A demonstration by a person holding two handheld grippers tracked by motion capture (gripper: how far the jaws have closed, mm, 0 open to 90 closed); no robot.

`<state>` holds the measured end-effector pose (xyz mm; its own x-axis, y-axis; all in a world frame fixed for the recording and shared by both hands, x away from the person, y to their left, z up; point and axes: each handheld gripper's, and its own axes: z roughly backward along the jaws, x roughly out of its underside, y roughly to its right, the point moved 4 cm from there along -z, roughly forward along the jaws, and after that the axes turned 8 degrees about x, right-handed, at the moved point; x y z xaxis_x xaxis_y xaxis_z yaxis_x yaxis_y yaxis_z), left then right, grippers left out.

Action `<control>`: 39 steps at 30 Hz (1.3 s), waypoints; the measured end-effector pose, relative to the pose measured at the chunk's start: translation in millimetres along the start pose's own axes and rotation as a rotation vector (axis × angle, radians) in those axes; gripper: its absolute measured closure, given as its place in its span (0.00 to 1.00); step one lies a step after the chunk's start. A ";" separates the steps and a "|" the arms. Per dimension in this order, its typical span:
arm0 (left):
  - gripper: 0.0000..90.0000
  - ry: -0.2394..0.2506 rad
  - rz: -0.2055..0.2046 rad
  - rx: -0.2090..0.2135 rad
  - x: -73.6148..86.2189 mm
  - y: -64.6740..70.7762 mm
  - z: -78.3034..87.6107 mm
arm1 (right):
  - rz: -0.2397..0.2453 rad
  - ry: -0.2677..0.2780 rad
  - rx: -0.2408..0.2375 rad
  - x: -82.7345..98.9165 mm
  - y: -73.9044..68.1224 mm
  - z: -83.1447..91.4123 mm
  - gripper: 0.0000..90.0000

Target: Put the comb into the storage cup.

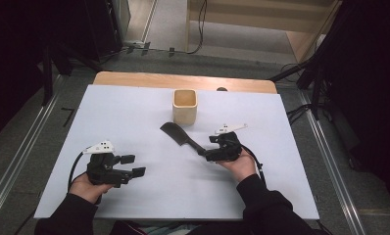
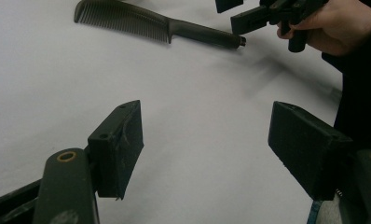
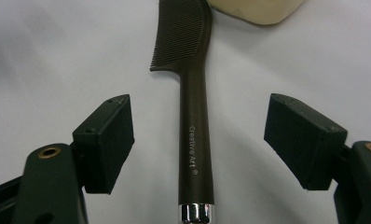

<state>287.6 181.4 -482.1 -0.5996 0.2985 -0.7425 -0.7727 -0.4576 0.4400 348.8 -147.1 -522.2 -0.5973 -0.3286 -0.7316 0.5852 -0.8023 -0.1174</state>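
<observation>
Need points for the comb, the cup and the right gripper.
comb (image 3: 195,135), right gripper view, middle of the handle.
cup (image 1: 184,113), high view, front wall.
right gripper (image 1: 208,145), high view, midway between its fingertips, at the comb's handle end.

On the bench (image 1: 134,105): a comb (image 1: 179,135) near the middle, lying flat, toothed end toward the far side, handle running back toward the near right. Just behind the toothed end, a square cup (image 1: 184,106), upright, close beside but whether touching cannot be told. At the handle's near end, the right gripper (image 3: 197,140), fingers (image 3: 106,140) spread to either side of the handle, handle lying between, untouched. Well to the left, toward the near left corner, the left gripper (image 1: 133,165), fingers (image 2: 120,144) spread over bare bench, pointing right. Between the two grippers, bare bench. Floor beyond the far edge.
</observation>
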 end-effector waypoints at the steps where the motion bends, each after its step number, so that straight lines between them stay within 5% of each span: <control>1: 0.30 -0.001 0.000 -0.001 0.0 -0.1 0.1 | 0.004 0.000 0.003 1.0 -0.1 -0.3 0.25; 13: 0.30 0.001 0.002 0.002 -0.1 0.2 -0.2 | 0.002 -0.014 0.029 12.7 2.2 -10.1 0.28; 39: 0.30 0.000 0.010 0.006 0.2 -1.0 -1.1 | 0.111 -0.017 0.163 21.8 -6.4 -17.7 0.35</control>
<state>288.6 180.9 -483.2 -0.6075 0.2937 -0.7380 -0.7677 -0.4555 0.4507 341.7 -140.3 -549.3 -0.5436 -0.4270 -0.7226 0.5527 -0.8300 0.0747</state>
